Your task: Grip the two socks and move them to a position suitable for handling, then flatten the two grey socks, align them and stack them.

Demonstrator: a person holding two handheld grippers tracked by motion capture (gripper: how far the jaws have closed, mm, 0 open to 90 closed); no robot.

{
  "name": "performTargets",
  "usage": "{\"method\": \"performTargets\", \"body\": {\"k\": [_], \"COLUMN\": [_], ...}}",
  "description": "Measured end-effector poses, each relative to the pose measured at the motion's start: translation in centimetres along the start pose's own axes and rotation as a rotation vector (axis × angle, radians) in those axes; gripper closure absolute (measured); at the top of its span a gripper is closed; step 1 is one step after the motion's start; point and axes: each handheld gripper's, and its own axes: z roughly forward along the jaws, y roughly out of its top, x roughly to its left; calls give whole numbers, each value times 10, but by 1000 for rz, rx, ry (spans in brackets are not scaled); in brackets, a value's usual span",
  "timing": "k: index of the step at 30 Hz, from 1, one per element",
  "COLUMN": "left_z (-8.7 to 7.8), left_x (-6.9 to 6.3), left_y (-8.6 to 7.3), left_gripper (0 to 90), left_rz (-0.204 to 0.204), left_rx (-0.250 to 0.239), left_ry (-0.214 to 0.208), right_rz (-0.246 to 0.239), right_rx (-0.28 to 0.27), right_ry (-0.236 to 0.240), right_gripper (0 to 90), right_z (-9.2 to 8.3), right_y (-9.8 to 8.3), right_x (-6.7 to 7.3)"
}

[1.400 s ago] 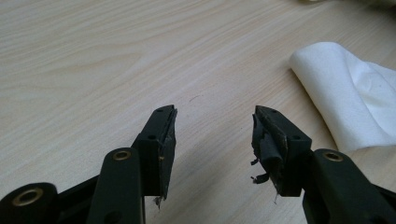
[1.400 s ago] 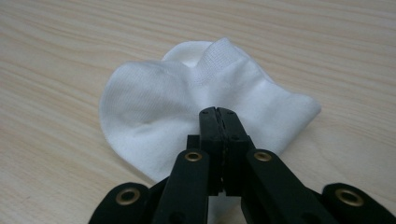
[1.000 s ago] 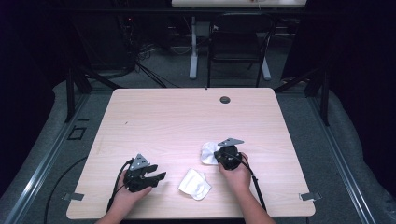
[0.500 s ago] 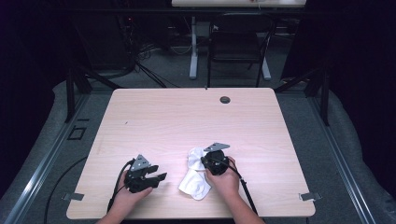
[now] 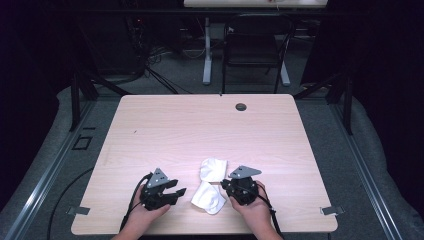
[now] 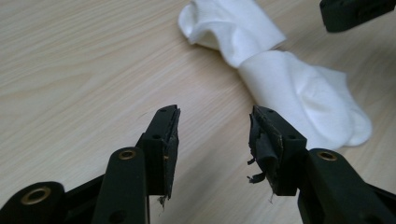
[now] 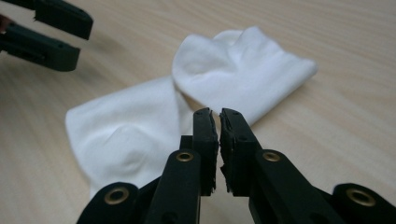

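A white sock (image 5: 210, 186) lies crumpled on the wooden bench (image 5: 210, 130), near its front edge and between the two hands, bent in the middle so that one half points away from the person and the other lies nearer, toward the left tongs (image 5: 176, 192). In the right gripper view the sock (image 7: 187, 116) shows two soft lobes joined at a twisted waist, with a loose fold raised at the far lobe. The right tongs (image 7: 214, 114) are almost pressed together, a thin slit between the pads and no cloth in it; they have just been parting slightly, and they hover just above the sock's near edge. The left tongs (image 6: 212, 119) stand spread with nothing between them, low over bare wood, the sock (image 6: 280, 74) a little ahead of them; their jaws have just been narrowing a little. The sock looks light, limp and thin, so it will probably sag and drape from any single pinch and slide easily over the smooth wood when pushed. It is not fragile, and the knit should give the pads decent purchase. The raised fold, the cuff edge or the twisted waist seem the best places to grip, since a flat single layer may be hard to lift off the bench.
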Motion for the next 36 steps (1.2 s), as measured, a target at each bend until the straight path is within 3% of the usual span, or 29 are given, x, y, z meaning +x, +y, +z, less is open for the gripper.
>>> {"method": "performTargets", "body": {"k": [4, 6, 8, 15, 19, 24, 27, 30, 36], "left_z": [8, 15, 20, 35, 39, 42, 46, 47, 46], "left_x": [-20, -28, -34, -49, -54, -57, -58, -58, -57], "left_y": [7, 10, 13, 18, 19, 18, 15, 13, 13], "left_gripper": [541, 550, 558, 568, 578, 589, 661, 742, 852], "left_rz": [74, 90, 97, 107, 113, 136, 143, 155, 156], "left_rx": [5, 8, 9, 32, 45, 71, 92, 103, 99], "left_ry": [-30, -56, -79, -93, -104, -87, -91, -81, -78], "right_rz": [6, -4, 1, -5, 2, -5, 10, -4, -6], "right_rx": [24, 54, 68, 60, 75, 79, 75, 78, 84], "right_ry": [46, 56, 69, 83, 83, 73, 76, 73, 73], "right_gripper": [841, 845, 850, 860, 862, 863, 859, 858, 860], "right_z": [-3, 0, 3, 5, 7, 10, 10, 10, 10], "right_y": [-12, -17, -19, -20, -24, -27, -27, -27, -27], "right_x": [5, 7, 9, 15, 16, 14, 14, 15, 14]}}
